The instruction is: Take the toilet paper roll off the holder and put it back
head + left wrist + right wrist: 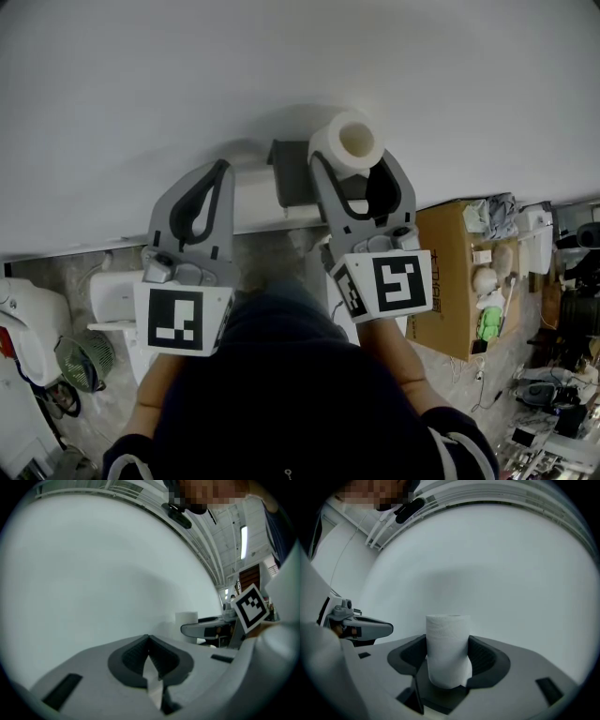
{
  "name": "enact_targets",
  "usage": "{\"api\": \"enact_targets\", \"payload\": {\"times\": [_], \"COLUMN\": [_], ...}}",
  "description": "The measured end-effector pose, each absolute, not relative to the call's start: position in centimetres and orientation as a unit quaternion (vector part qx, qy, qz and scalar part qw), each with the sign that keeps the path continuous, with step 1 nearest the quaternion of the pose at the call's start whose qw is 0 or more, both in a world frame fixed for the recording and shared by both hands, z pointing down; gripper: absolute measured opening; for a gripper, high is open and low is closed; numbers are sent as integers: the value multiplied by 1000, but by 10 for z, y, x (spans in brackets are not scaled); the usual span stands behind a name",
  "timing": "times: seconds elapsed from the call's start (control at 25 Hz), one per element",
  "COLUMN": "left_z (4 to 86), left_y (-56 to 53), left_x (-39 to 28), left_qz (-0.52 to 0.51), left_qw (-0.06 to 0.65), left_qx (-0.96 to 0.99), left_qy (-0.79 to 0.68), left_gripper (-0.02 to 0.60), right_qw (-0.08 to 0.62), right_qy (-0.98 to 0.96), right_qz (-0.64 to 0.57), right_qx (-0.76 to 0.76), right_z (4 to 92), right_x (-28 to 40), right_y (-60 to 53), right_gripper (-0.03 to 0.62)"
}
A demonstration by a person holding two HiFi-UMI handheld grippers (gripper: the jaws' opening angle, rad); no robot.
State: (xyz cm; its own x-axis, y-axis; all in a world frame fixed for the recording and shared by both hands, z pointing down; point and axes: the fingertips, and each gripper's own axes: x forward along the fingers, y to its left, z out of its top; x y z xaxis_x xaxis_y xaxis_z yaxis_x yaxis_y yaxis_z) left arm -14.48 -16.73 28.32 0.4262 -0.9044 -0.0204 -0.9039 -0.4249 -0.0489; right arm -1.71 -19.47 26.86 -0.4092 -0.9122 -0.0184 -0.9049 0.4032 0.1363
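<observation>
**Toilet paper roll (349, 141) could slip or get squashed**

The roll is off the holder (292, 174), just beside it by the wall. The jaws of the right gripper (449, 660) squeeze it. A harder squeeze could dent it. A looser one could drop it on the floor. The left gripper (149, 639) has its jaws pressed together. A cardboard box (448, 281) stands on the floor and looks closed, so I cannot see inside.
</observation>
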Motion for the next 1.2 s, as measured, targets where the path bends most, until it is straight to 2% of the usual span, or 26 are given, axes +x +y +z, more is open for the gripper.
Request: {"api": "enact_targets", "payload": {"times": [1.2], "left_z": [284], "left_y": [-165], "left_x": [-143], "left_qz": [-2], "left_qw": [32], "left_qx": [-842], "left_qy": [539], "left_gripper": [2], "right_qw": [46], "right_qy": [-844], "right_qz": [-61], "right_qx": [531], "right_z": [274], "right_x": [-21], "right_y": [-193], "right_gripper": [281]}}
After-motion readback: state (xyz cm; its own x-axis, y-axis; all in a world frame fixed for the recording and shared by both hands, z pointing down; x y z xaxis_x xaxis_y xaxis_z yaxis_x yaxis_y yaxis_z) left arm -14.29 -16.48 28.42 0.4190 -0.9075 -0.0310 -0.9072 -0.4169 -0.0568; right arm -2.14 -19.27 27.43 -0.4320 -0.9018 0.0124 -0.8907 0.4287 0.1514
